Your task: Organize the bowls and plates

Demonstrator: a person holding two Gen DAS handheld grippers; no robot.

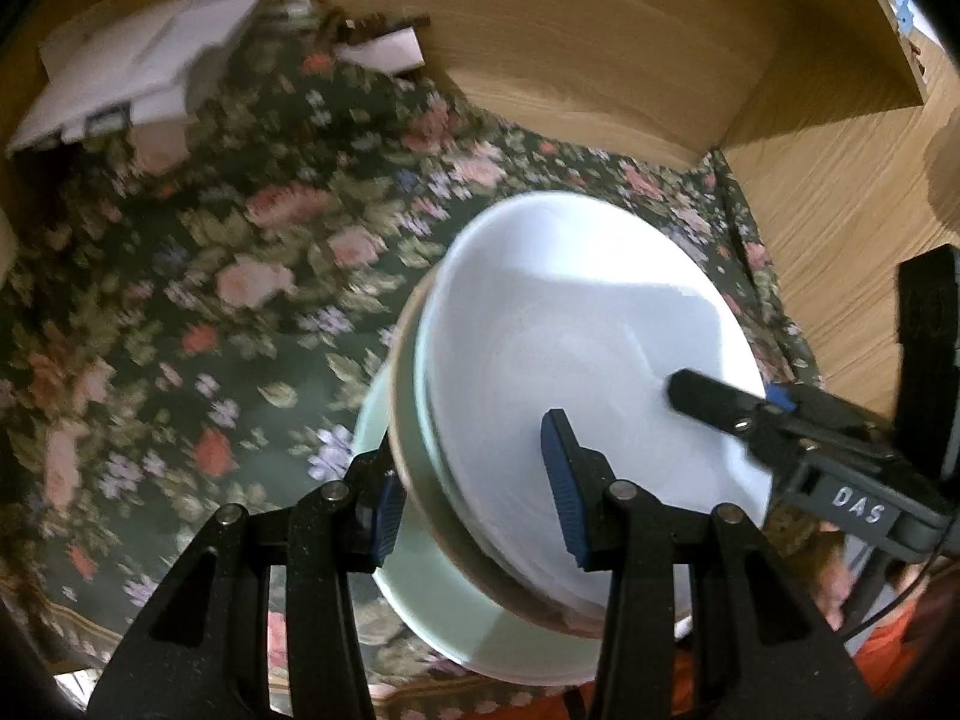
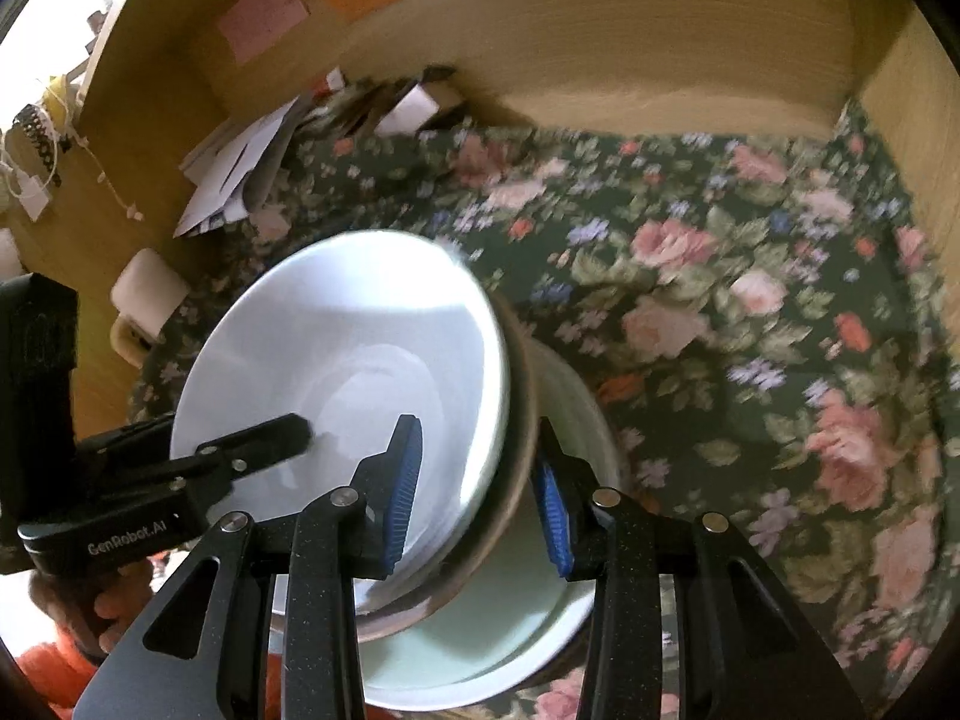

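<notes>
Against the floral-patterned dark green cloth (image 1: pixel 198 324) that covers the floor of a light wooden cabinet (image 1: pixel 600 60), a stack of nested bowls is held from two sides. Uppermost is a white glazed ceramic bowl (image 1: pixel 576 330), sitting inside a bowl with a brown rim (image 1: pixel 403 420), and both sit within a pale green ceramic bowl (image 1: pixel 432 606) at the bottom. The stack is tilted, its opening facing up toward both cameras.

From the left wrist view, the left gripper (image 1: pixel 477 495) is closed on the near edge of the white glazed ceramic bowl and the brown-rimmed one together: one blue-padded finger lies inside the white bowl, the other outside the rims. The right gripper (image 1: pixel 714 396) comes in from the right side, one dark finger lying inside the white bowl; its other finger is hidden.

From the right wrist view, the right gripper (image 2: pixel 480 492) likewise clamps the stacked rims, one blue pad inside the white bowl (image 2: pixel 348 348) and one outside the brown rim (image 2: pixel 523 420), above the pale green bowl (image 2: pixel 480 642). The left gripper (image 2: pixel 288 438) reaches in from the left.

Toward the back of the cabinet lie loose white papers (image 1: pixel 138 72) and a small white box (image 2: pixel 414 102). Both views are blurred.
</notes>
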